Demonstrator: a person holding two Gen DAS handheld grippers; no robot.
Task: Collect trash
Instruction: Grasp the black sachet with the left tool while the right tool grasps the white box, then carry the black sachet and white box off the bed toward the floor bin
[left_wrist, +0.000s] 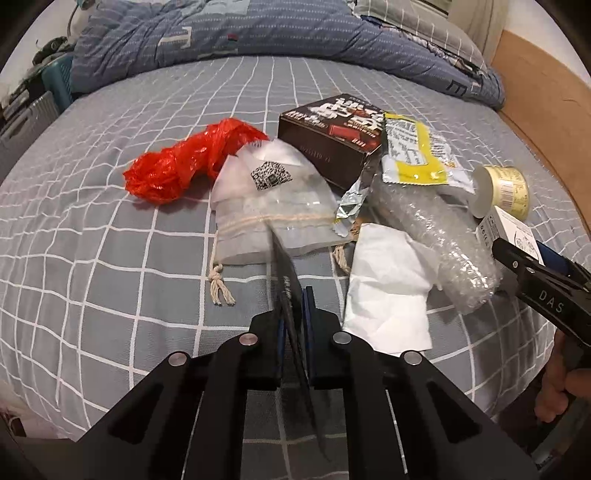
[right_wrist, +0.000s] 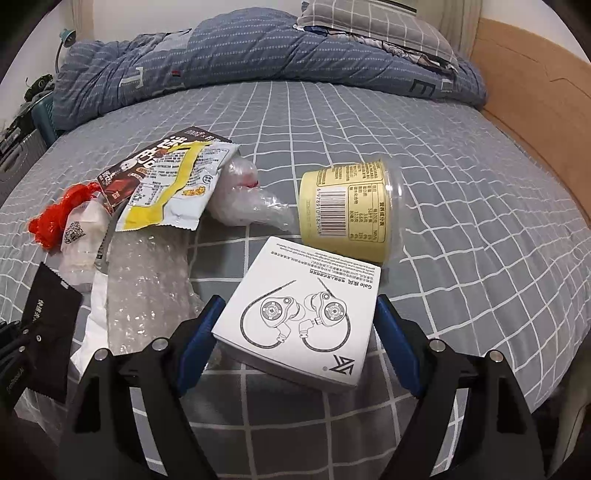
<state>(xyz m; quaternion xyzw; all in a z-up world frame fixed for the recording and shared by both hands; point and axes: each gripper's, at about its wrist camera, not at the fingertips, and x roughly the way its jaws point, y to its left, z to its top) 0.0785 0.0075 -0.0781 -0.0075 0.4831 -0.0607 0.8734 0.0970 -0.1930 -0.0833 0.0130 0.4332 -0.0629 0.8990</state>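
The left hand-held gripper (left_wrist: 293, 295) is clamped on a black packet (left_wrist: 286, 273), seen edge-on; the right hand-held gripper (right_wrist: 295, 325) stands apart around a white box (right_wrist: 301, 314), contact unclear.

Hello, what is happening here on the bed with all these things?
A person is collecting trash from a bed with a handheld gripper in each hand. The left gripper is shut on a thin black packet. The right gripper stands open around a white earphone box, not yet gripping it. A yellow cup, bubble wrap, a snack wrapper and a red plastic bag lie on the sheet.
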